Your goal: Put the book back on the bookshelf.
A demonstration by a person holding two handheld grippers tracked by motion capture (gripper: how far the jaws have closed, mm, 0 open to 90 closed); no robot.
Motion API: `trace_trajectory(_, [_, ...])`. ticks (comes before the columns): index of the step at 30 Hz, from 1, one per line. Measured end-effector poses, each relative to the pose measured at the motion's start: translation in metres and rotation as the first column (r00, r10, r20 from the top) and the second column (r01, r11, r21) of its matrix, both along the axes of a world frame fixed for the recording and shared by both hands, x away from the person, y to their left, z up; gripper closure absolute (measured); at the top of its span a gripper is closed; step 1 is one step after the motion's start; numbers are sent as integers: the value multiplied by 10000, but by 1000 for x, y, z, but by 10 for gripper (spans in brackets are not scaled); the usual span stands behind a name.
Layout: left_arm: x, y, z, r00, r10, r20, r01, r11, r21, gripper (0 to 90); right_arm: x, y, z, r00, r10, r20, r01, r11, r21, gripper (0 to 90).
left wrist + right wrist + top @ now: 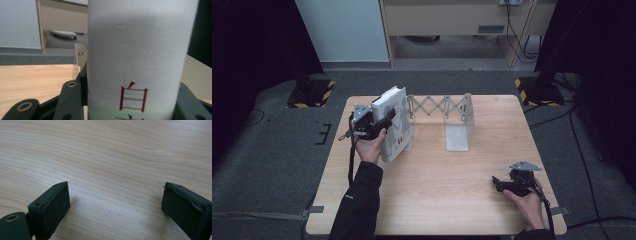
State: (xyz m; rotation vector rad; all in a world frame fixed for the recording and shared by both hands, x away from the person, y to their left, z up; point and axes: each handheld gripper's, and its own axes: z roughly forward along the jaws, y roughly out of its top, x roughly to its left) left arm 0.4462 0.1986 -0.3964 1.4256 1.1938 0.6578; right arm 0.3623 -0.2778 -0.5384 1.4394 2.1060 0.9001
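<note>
Our left gripper (379, 124) clamps the white book (394, 122) upright at the far left, beside the expanding bookend rack (459, 120). We judge it must next slide in; our right gripper (507, 184) rests wide open.

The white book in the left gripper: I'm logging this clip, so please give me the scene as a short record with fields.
held thing: white book, upright, red characters on its spine
holder: left gripper, jaws closed on the book's spine
book position: at the left end plate of the expanding book rack, lower edge at the table
rack state: metal, stretched open, no books between its end plates
other hand: right gripper, jaws apart, low over the near right part of the table, holding nothing
</note>
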Motion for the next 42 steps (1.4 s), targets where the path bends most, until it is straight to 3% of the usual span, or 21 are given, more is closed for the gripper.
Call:
trace_trajectory(8, [9,-8,-11,9995,302,-35,-302,9995,-20,522,0,0,0,10000,2,-2,-2,10000,-1,84])
trace_trajectory(15, [15,-14,-23,9996,260,-89,-259,9996,146,522,0,0,0,10000,-4,-14,4,10000,3,82])
trace_trajectory(16, [14,-16,-25,9995,292,118,-294,9994,188,521,0,0,0,10000,1,-16,-1,10000,4,81])
trace_trajectory(20, [12,-16,-26,9998,145,167,-149,9995,264,519,0,0,0,10000,37,-2,-37,10000,-26,79])
trace_trajectory(27, [-1,-10,-28,9997,-240,-1,240,9971,718,511,0,0,0,10000,37,18,-37,10000,-40,79])
trace_trajectory(33, [-23,-7,-37,9989,-465,-32,466,9922,1159,510,0,1,0,10000,18,-8,-18,10000,-11,79])
trace_trajectory(39, [-33,-3,-43,9993,-357,-82,364,9930,1120,509,0,0,0,10000,32,1,-32,10000,-26,78])
trace_trajectory(42, [-37,-1,-48,9994,-315,152,298,9942,1030,508,0,1,0,10000,22,-4,-22,10000,-20,78])
